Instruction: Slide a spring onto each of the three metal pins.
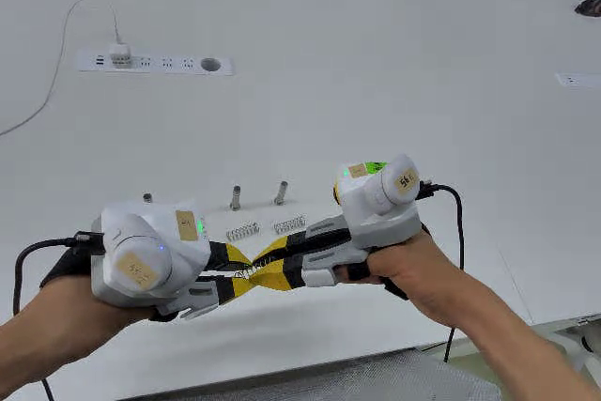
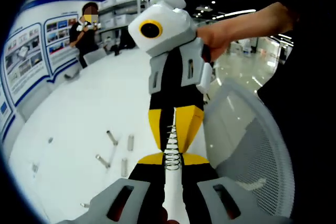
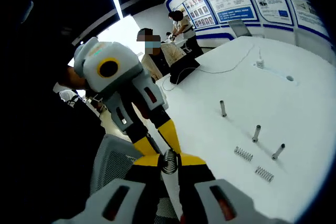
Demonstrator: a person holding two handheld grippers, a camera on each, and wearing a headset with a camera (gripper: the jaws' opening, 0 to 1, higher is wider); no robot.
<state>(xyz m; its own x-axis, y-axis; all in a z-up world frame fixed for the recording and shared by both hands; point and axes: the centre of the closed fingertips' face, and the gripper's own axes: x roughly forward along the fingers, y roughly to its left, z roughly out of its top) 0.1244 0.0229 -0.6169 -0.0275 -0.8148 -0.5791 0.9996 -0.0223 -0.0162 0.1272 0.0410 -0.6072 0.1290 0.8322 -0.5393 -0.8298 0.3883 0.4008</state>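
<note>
spring (image 2: 172, 148) in air, pinched end to end | left gripper (image 2: 167, 162), right gripper (image 3: 167, 162) both nearly shut on it | 3 pins (image 1: 236, 196) bare, 2 loose springs (image 1: 243, 231) beside them | we judge step: first spring; next: one releases, other aligns bore over pin

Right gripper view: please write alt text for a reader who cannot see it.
The right hand-held gripper and the left hand-held gripper grip one spring between their yellow tips. Beyond, on the white table, three metal pins stand beside two loose springs.
</note>
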